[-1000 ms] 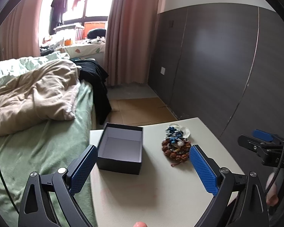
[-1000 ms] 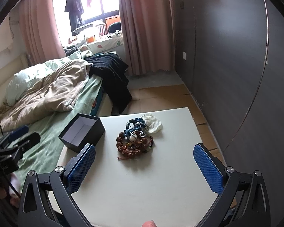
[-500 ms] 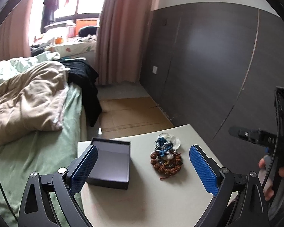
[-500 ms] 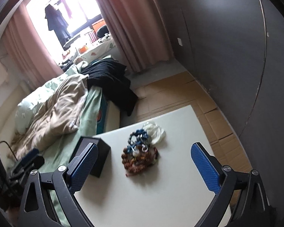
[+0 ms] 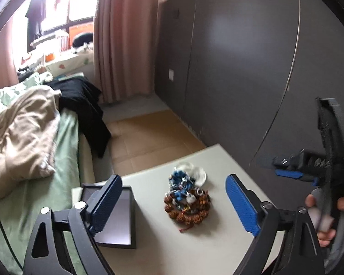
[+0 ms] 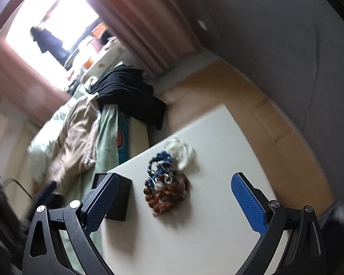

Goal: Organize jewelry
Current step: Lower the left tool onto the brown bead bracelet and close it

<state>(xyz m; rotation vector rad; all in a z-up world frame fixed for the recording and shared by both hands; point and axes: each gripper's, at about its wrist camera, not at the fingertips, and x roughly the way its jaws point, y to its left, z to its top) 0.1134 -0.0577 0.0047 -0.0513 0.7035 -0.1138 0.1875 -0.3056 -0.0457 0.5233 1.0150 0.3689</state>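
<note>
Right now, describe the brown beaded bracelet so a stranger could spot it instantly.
On the pale square table beside the green-sheeted bed, right of the open black box, lies a jewelry heap. The brown beaded bracelet is its nearest, largest ring, below blue beads.

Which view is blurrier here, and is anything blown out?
Right wrist: heavy motion blur, tilted horizon; jewelry pile and box smeared, window blown out. Left wrist: sharper; jewelry pile slightly soft, window overexposed; strong fisheye bending in both.
</note>
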